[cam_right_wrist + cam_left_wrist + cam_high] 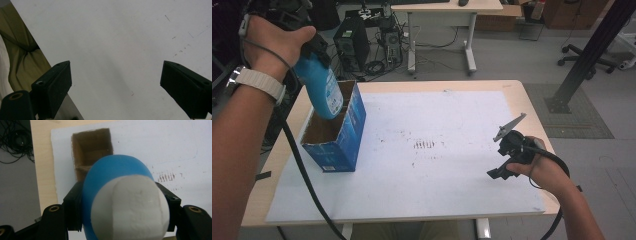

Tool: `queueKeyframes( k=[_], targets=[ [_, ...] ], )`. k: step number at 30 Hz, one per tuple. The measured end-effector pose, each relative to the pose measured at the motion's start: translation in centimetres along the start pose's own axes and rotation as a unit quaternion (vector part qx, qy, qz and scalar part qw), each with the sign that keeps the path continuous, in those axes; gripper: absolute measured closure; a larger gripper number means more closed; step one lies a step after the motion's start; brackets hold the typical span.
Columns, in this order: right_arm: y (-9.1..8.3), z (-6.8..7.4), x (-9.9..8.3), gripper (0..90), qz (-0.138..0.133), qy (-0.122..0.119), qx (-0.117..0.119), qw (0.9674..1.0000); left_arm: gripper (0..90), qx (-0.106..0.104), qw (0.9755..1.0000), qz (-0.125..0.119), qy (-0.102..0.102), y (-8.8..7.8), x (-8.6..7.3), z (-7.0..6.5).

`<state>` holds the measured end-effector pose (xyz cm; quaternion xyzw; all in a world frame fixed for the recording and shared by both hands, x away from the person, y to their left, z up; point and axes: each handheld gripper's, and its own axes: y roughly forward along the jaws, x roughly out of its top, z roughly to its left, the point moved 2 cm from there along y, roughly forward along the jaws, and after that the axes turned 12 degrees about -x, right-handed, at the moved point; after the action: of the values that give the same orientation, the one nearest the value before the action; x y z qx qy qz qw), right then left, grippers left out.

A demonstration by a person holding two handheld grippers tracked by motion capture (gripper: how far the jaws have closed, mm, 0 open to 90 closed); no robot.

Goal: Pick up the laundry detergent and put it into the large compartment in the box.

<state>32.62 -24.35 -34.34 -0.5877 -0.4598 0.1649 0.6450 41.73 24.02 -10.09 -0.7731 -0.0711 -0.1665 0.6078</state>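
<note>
L gripper [120,202] clamps the bottle [319,87] by its cap end, base down over the box [343,137], prob. to drop it inside; R gripper [115,87] waits w/ jaws apart above the sheet [452,165], holding nothing.

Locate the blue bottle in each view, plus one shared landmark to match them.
High view: blue bottle upper left, held in the left gripper, its lower end at the open top of the blue carton.
Left gripper view: lower centre, white end toward the camera, clamped between the jaws.
Right gripper view: not in it.
Shared landmark: white sheet.
</note>
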Motion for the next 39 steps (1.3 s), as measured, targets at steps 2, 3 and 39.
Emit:
queueKeyframes(
  k=[2,3,39],
  targets=[
    [0.0,0.0,0.0,10.4,-0.001,0.000,0.000,1.0000,37.3,0.001,1.0000,-0.001,-0.004,0.1,-0.1,0.3],
    [0.0,0.0,0.1,10.5,-0.001,-0.001,0.000,1.0000,37.4,0.002,1.0000,-0.001,-0.005,0.2,-0.1,0.4],
    [0.0,0.1,-0.1,10.5,0.003,0.004,-0.001,1.0000,37.3,0.004,0.9996,0.022,-0.019,5.0,-1.4,2.9]
  ],
)
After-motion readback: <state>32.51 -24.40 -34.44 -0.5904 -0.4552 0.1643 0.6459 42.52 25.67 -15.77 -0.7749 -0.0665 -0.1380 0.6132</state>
